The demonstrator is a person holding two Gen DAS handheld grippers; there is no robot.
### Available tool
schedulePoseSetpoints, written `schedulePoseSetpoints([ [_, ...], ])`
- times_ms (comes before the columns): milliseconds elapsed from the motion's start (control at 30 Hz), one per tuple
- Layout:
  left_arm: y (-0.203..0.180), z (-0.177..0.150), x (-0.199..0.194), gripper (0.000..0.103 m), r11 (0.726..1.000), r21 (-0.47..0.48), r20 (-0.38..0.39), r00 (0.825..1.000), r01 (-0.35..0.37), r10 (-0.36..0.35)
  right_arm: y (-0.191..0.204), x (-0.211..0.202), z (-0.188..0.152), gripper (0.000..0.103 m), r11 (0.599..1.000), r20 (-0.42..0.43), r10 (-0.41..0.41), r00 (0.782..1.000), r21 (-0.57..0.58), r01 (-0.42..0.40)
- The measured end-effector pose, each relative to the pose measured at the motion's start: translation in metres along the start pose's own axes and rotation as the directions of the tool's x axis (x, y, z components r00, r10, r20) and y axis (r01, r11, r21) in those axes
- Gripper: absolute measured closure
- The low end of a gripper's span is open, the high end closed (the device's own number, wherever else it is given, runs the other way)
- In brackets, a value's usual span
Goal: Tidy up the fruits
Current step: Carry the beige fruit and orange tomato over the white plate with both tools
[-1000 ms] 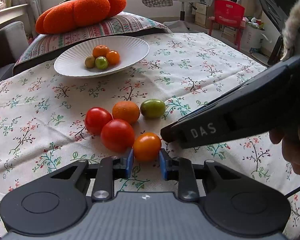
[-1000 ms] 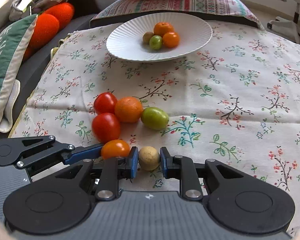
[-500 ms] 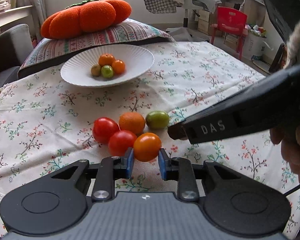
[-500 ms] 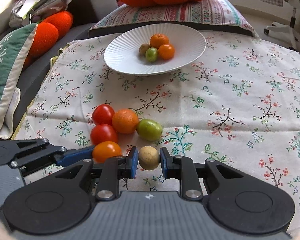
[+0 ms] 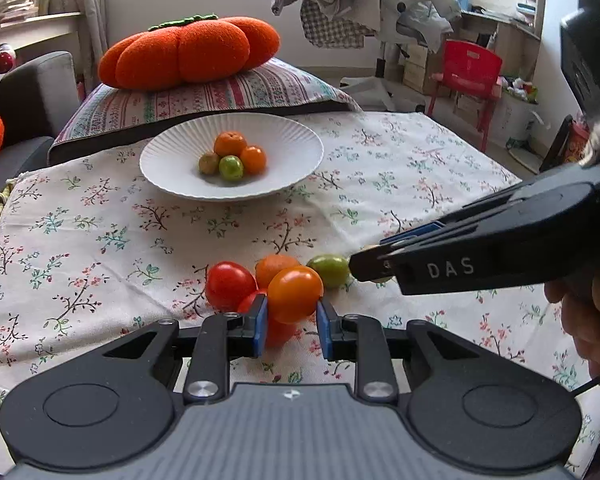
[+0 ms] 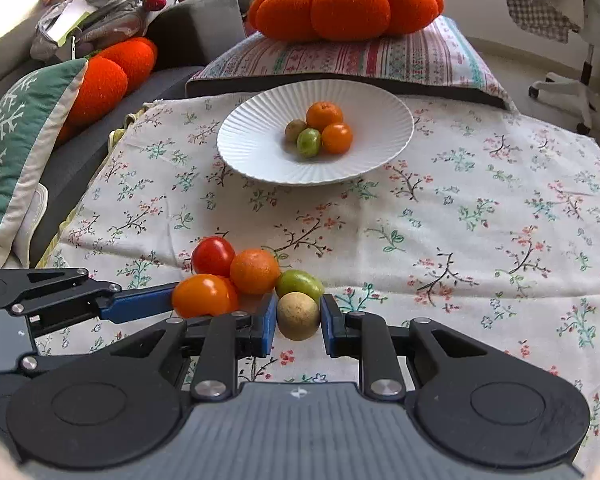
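Writing: white letters "DAS" are showing on the black side of the right gripper (image 5: 374, 270), readable only in the left wrist view.

Left gripper (image 5: 291, 326): its blue-padded fingers (image 5: 260, 326) are closing on a glossy orange cherry tomato (image 5: 295, 294), pads pressing both flanks, the fruit riding above the cloth.

Right gripper (image 6: 298, 326): its blue pads are clamping a dull tan-brown round fruit (image 6: 299, 315); in the left wrist view that fruit is almost wholly hiding behind the black finger.

Just beyond the fingers, on the white floral tablecloth (image 6: 480, 240): a red cherry tomato (image 6: 213, 256), a matte orange mandarin (image 6: 255, 271) and a green oval tomato (image 6: 300, 285) are sitting bunched, touching. A second red tomato (image 5: 248, 302) is peeking behind the left finger.

Farther ahead: a white ribbed plate (image 6: 252, 140) is holding four small fruits, two orange, one green, one brownish.

Beyond the plate: an orange plush pumpkin cushion (image 6: 346, 2) is resting on a striped pillow (image 6: 420, 56). Only the right wrist view is showing a green cushion (image 6: 16, 148); only the left is showing a red plastic chair (image 5: 470, 70).
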State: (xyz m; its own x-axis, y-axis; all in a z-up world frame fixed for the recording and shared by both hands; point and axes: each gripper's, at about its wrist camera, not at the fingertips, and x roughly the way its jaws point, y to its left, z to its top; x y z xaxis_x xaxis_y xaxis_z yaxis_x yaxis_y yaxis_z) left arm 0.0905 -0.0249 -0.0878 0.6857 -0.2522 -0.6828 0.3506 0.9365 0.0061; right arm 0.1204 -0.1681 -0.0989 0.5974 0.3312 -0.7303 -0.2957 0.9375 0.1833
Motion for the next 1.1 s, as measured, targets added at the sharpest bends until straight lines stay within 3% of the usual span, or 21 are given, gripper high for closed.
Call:
schedulePoseSetpoints([
  [367,0.015,0.008,-0.010,0.100,0.998,-0.054,0.036,0.999,-0.010,0.011,-0.001,-0.015,0.012,0.082,0.999,0.066,0.005,0.998,-0.034,-0.003],
  [700,0.039,0.035,-0.017,0.100,0.995,-0.092,0.107,0.994,-0.027,0.036,-0.010,-0.024,0.042,0.082,0.997,0.159,0.028,0.987,-0.075,-0.016],
  [1100,0.058,0.067,0.020,0.100,0.993,-0.113,0.114,0.992,-0.044,0.057,-0.025,0.003,0.071,0.082,0.996,0.188,0.055,0.981,-0.085,-0.039],
])
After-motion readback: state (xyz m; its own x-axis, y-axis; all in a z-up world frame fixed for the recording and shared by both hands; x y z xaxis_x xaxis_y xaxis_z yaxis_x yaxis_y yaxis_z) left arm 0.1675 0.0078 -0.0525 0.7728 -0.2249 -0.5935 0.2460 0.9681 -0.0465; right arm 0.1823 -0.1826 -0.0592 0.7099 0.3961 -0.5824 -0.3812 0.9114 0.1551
